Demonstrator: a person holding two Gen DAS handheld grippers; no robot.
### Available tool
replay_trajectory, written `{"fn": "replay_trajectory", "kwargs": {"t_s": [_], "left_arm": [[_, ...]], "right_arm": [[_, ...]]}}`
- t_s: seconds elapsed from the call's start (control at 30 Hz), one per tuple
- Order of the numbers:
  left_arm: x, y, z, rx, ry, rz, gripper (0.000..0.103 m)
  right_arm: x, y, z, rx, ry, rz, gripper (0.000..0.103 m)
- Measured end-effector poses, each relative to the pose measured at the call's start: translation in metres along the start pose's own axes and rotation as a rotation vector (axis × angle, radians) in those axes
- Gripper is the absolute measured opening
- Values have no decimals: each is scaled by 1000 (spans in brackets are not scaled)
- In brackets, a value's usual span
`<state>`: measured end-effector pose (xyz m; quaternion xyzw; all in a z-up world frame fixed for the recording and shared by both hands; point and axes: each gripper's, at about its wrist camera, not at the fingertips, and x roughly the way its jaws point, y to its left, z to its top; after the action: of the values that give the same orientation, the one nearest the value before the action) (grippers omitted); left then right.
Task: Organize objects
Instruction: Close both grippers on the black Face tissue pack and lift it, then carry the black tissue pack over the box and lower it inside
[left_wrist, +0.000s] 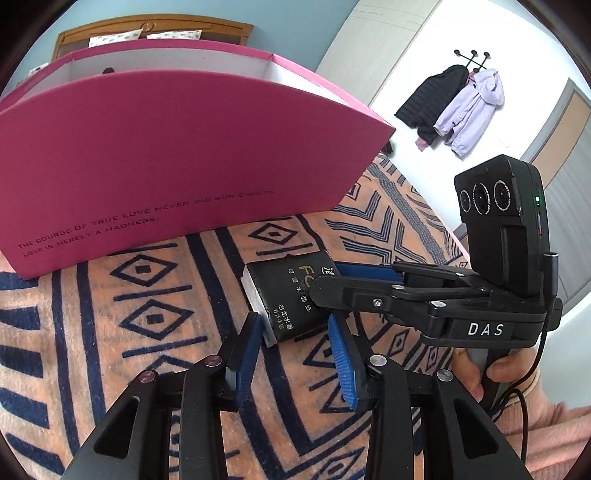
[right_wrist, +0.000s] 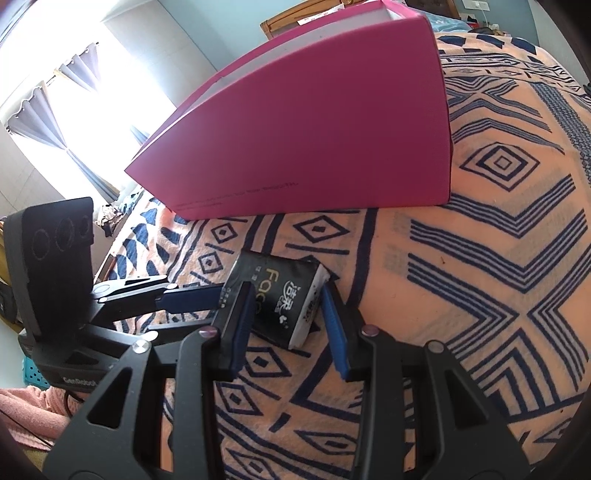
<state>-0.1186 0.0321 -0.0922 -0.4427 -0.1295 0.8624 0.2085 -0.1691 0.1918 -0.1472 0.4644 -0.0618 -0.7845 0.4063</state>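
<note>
Patterned blanket (left_wrist: 147, 369), pink box (left_wrist: 166, 155), tissue pack (right_wrist: 284, 295) between both wide tools, coats (left_wrist: 458, 107) left view only

A bed covered by an orange blanket (right_wrist: 498, 229) with dark blue geometric patterns fills the near ground. At its far end stands a wooden headboard (left_wrist: 155, 31) against a pale blue wall (left_wrist: 295, 22). On the right, a white wall carries a coat rack (left_wrist: 472, 59) with a black jacket (left_wrist: 432, 99) and a lilac jacket (left_wrist: 472, 110). On the left, a bright window (right_wrist: 74, 110) glares between grey curtains (right_wrist: 33, 125)
</note>
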Motion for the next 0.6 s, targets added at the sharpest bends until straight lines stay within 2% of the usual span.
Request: {"fn": "replay_trajectory", "kwargs": {"t_s": [0.6], "left_arm": [[-39,-21,2,61,-98,16,37]], "right_arm": [[-18,25,3,-75,-53,-6,40]]}}
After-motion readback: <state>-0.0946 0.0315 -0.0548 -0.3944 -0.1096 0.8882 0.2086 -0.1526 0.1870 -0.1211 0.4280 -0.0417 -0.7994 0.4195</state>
